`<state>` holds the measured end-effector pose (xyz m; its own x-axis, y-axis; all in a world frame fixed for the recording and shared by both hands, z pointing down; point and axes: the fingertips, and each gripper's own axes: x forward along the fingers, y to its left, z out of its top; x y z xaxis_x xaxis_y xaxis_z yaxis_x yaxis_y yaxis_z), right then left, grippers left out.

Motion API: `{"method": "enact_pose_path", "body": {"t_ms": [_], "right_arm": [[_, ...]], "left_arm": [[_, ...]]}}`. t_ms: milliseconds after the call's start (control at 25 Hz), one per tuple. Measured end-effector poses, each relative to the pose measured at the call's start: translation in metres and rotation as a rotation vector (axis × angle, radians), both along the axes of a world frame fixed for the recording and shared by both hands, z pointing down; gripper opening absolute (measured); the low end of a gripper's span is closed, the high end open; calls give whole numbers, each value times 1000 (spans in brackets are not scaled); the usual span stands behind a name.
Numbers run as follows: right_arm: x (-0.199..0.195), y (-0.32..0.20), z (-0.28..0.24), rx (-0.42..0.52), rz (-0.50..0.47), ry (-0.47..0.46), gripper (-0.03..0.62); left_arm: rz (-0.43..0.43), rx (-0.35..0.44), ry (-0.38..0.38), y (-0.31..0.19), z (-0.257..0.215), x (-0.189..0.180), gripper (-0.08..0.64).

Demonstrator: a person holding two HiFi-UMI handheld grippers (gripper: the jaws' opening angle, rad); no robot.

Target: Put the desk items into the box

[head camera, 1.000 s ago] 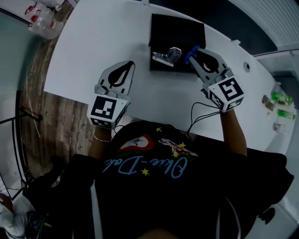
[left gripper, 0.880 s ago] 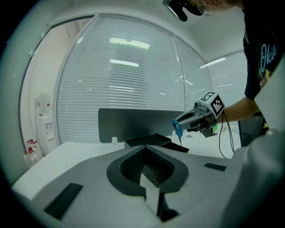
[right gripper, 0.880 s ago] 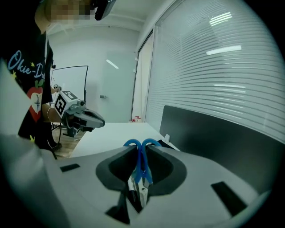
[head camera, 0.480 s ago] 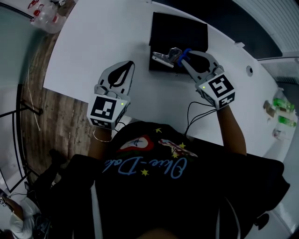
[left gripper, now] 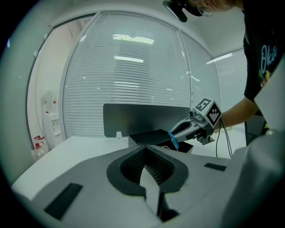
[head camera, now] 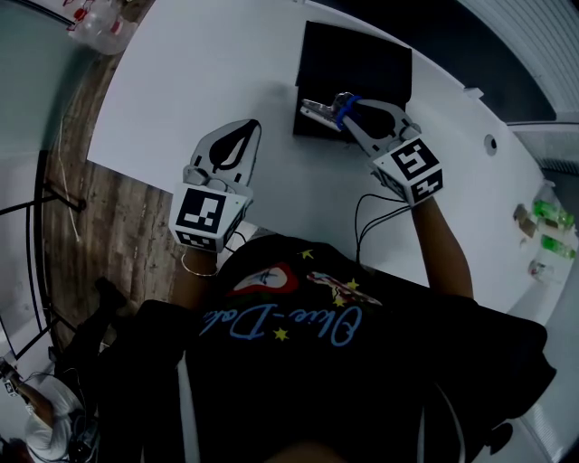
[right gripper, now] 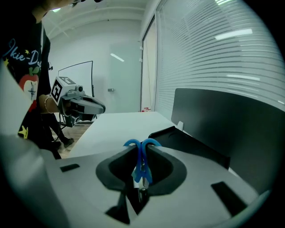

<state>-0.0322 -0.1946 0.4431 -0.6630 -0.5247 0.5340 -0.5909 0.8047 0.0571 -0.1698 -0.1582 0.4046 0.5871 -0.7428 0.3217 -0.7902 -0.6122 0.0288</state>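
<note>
The blue-handled scissors are clamped between the jaws of your right gripper, the pads pressing on the two blue loops, which stick up just past the jaw tips. The rest of the scissors hangs down inside the jaw hollow and is too dark to make out.

In the head view the blue handles sit over the near edge of the black box, just beside a silvery metal item that lies in the box's near part. Whether the scissors touch that item or the box cannot be told. The box stands open on the white table, its lid raised at the far side.

Your right gripper points down and into the box from its near right side, and a thin black cable trails from it towards you across the table.

Your left gripper is well apart from the box, to its left, over bare table. Its jaws are pressed together with nothing between them.

Some bottles stand at the table's far left corner.
</note>
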Motion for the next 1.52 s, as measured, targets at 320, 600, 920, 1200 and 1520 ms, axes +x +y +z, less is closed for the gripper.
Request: {"method": "enact_pose_path", "body": {"t_ms": [320, 600, 920, 1200, 1520], "right_arm": [[-3, -2, 16, -26, 4, -1, 81], [-6, -9, 25, -46, 24, -6, 84], [-12, -13, 36, -58, 37, 24, 86], [-15, -14, 38, -59, 45, 32, 96], [-12, -14, 30, -57, 93, -5, 106]], "left_arm": [[-10, -6, -13, 4, 3, 0, 8], [-8, -14, -19, 7, 2, 5, 8], [-9, -22, -26, 12, 4, 7, 8], [-11, -21, -27, 12, 4, 7, 8], [2, -15, -28, 13, 2, 9, 8]]}}
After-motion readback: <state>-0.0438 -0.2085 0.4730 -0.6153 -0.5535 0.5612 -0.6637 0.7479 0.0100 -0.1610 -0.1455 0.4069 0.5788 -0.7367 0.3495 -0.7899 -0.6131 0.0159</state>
